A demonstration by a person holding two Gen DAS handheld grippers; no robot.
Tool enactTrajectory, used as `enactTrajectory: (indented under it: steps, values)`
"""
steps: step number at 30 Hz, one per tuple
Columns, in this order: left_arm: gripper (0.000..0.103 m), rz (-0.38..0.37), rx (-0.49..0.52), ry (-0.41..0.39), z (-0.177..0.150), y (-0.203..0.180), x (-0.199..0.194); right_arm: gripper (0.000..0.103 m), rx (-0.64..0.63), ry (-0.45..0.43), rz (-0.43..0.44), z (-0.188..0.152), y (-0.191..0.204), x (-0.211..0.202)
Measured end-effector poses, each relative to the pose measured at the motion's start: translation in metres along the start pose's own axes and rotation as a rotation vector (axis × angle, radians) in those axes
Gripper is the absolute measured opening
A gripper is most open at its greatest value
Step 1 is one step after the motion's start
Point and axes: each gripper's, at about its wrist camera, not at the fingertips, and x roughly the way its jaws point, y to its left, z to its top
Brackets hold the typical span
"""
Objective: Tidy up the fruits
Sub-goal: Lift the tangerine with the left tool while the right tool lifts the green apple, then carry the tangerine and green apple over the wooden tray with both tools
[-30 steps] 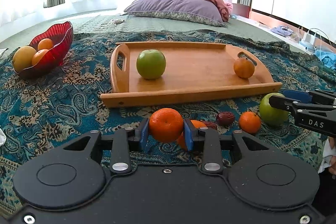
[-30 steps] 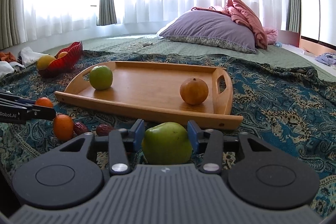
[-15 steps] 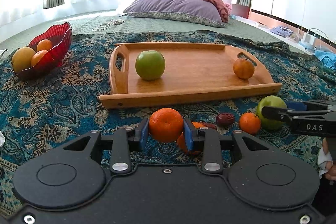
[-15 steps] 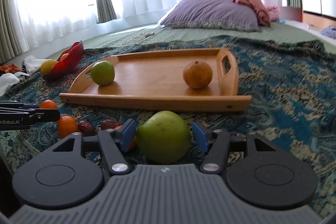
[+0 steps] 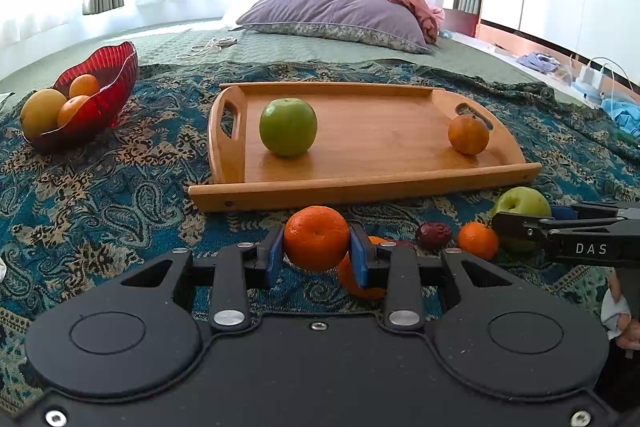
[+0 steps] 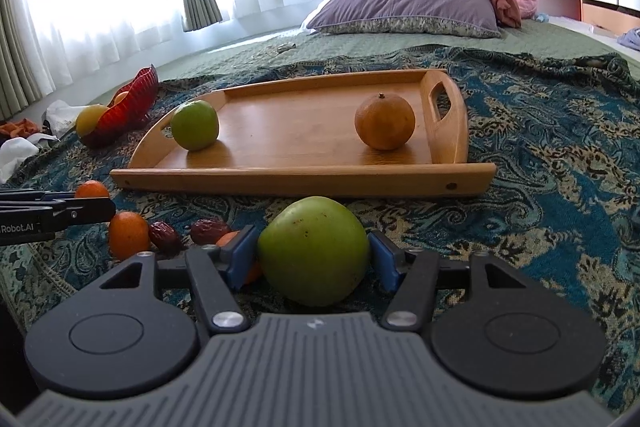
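Note:
My left gripper [image 5: 316, 255] is shut on an orange mandarin [image 5: 316, 237], held just above the patterned cloth in front of the wooden tray [image 5: 360, 189]. A green apple [image 5: 288, 127] and a dull orange [image 5: 468, 135] sit on the tray, at its left and right ends. In the right wrist view my right gripper [image 6: 312, 259] stands open around a second green apple [image 6: 312, 251], which rests on the cloth; its blue pads [image 6: 240, 255] sit slightly off the skin. A mandarin [image 5: 478, 239], dark dates [image 5: 433, 234] and another orange [image 5: 362, 287] lie between the grippers.
A red glass bowl [image 5: 100, 91] with several fruits stands at the back left on the cloth. Beyond the tray lie a purple pillow [image 5: 332, 11] and a pink blanket. White paper and cloth scraps [image 6: 24, 147] lie at the far left edge.
The right gripper's jaws have spread away from the green apple, which now sits on the cloth, and that gripper has rolled a little. The left gripper and its mandarin have stayed put.

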Motion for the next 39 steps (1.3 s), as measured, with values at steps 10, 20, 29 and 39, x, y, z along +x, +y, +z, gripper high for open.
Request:
enactTrajectory:
  steps: [10,20,29,39]
  values:
    - [0.032,-0.014,-0.011,-0.015,0.013,0.0,0.005,0.061,0.028,-0.061,-0.001,0.005,0.002,-0.01]
    - [0.032,-0.017,-0.037,-0.073,0.066,0.007,0.023,0.062,0.049,-0.115,-0.02,0.053,-0.004,-0.004]
    - [0.032,-0.057,-0.087,-0.034,0.129,0.034,0.077,0.062,0.062,-0.111,-0.079,0.109,-0.019,0.03]
    - [0.032,-0.022,-0.145,0.076,0.152,0.051,0.154,0.062,0.103,-0.041,-0.14,0.156,-0.042,0.089]
